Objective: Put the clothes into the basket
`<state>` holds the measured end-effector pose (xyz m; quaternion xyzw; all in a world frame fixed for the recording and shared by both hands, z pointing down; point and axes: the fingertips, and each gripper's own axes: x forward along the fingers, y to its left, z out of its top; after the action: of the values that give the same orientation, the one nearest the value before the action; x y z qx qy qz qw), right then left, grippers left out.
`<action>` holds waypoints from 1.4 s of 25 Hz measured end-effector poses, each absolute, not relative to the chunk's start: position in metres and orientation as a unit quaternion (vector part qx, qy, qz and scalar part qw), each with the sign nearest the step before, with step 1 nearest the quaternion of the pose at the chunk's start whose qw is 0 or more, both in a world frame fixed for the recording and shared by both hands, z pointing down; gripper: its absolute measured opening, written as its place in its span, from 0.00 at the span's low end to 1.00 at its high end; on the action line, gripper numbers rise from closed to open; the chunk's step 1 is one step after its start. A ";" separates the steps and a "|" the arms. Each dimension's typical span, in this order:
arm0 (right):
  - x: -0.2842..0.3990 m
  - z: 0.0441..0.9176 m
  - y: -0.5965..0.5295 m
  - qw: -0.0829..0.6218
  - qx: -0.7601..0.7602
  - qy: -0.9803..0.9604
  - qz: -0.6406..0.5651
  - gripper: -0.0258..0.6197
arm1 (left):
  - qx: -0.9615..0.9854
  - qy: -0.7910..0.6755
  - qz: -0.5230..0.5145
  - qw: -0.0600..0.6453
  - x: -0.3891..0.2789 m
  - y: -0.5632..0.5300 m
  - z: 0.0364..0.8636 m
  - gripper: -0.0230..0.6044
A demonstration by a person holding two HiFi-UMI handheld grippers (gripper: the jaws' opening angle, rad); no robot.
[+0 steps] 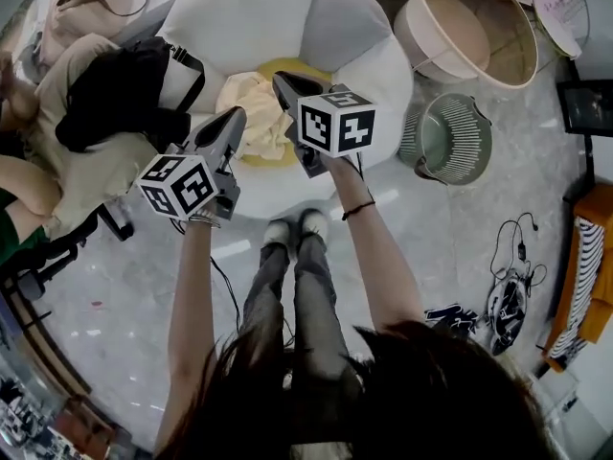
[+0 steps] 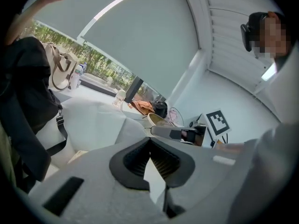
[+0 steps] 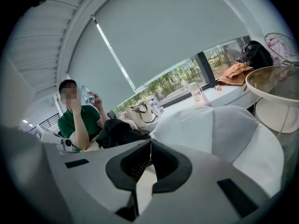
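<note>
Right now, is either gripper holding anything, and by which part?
Nothing is held. The left gripper and right gripper both have jaws together with nothing between; the crumpled pale yellow garment lies on the white cushioned seat, in neither gripper.

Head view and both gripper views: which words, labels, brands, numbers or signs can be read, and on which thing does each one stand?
No readable word, brand or number in any view.
Left marker cube: black-and-white square patterns only, no letters.
Right marker cube: same kind of patterns, no letters.
Small bottle: any label is too small and blurred to read.
</note>
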<state>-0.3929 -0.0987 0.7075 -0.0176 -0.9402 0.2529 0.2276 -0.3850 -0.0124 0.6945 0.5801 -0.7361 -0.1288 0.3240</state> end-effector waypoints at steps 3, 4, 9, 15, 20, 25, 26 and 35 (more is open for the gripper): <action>-0.395 0.740 -0.099 0.240 -0.025 -0.934 0.264 0.05 | 0.575 -0.736 -0.127 0.333 -0.385 -0.015 0.725 0.05; -0.394 0.752 -0.101 0.246 -0.024 -0.931 0.267 0.05 | 0.572 -0.737 -0.128 0.336 -0.384 -0.015 0.735 0.05; -0.399 0.813 -0.094 0.278 -0.035 -0.920 0.272 0.06 | 0.559 -0.737 -0.139 0.353 -0.381 -0.008 0.787 0.05; -0.401 0.887 -0.081 0.324 -0.045 -0.905 0.272 0.09 | 0.548 -0.735 -0.142 0.374 -0.383 0.005 0.846 0.05; -0.404 0.929 -0.074 0.355 -0.052 -0.892 0.275 0.22 | 0.543 -0.734 -0.144 0.381 -0.391 0.008 0.877 0.05; -0.411 0.953 -0.077 0.371 -0.055 -0.888 0.267 0.32 | 0.547 -0.731 -0.144 0.382 -0.398 0.001 0.895 0.05; -0.412 0.956 -0.078 0.372 -0.056 -0.888 0.265 0.33 | 0.547 -0.731 -0.144 0.382 -0.398 -0.001 0.898 0.05; -0.411 1.004 -0.087 0.411 -0.056 -0.882 0.225 0.40 | 0.541 -0.732 -0.147 0.387 -0.398 -0.002 0.935 0.05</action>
<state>-0.4114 -0.0874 1.0042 -0.0560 -0.8818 0.2245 0.4110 -0.3982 -0.0022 0.9347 0.5413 -0.7318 -0.1468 0.3873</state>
